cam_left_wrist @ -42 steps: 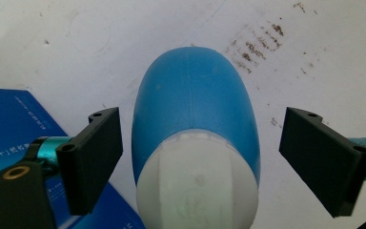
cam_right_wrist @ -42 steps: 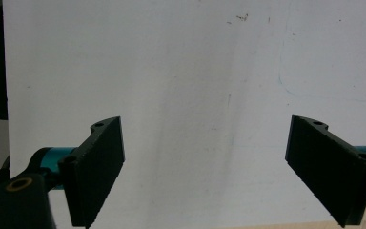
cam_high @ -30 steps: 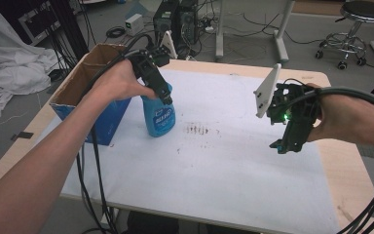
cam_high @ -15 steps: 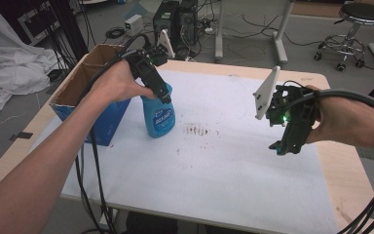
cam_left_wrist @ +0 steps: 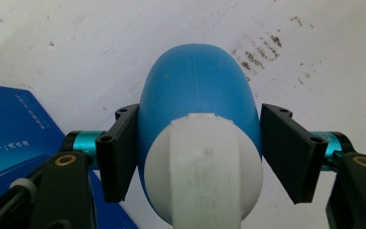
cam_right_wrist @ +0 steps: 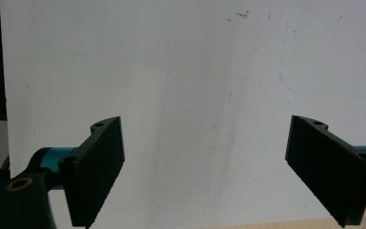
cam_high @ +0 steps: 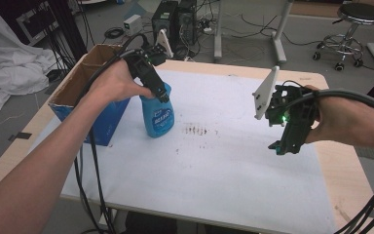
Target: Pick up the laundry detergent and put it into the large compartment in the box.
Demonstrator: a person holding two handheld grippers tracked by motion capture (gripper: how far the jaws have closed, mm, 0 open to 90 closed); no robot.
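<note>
At the far left of the surface (cam_high: 224,185), just beside the blue cardboard box (cam_high: 102,119), stands the blue spray bottle (cam_high: 158,114). The left tool (cam_high: 164,96) has just been closing around its white top, one pad touching, the other near, likely readying a lift. The right tool (cam_high: 283,146) hovers released, well apart at right.

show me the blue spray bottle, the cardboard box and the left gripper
blue spray bottle (cam_high: 158,118), high view, on its label.
cardboard box (cam_high: 104,117), high view, on its blue front wall.
left gripper (cam_left_wrist: 198,143), left gripper view, midway between its fingertips, over the bottle's top.
</note>
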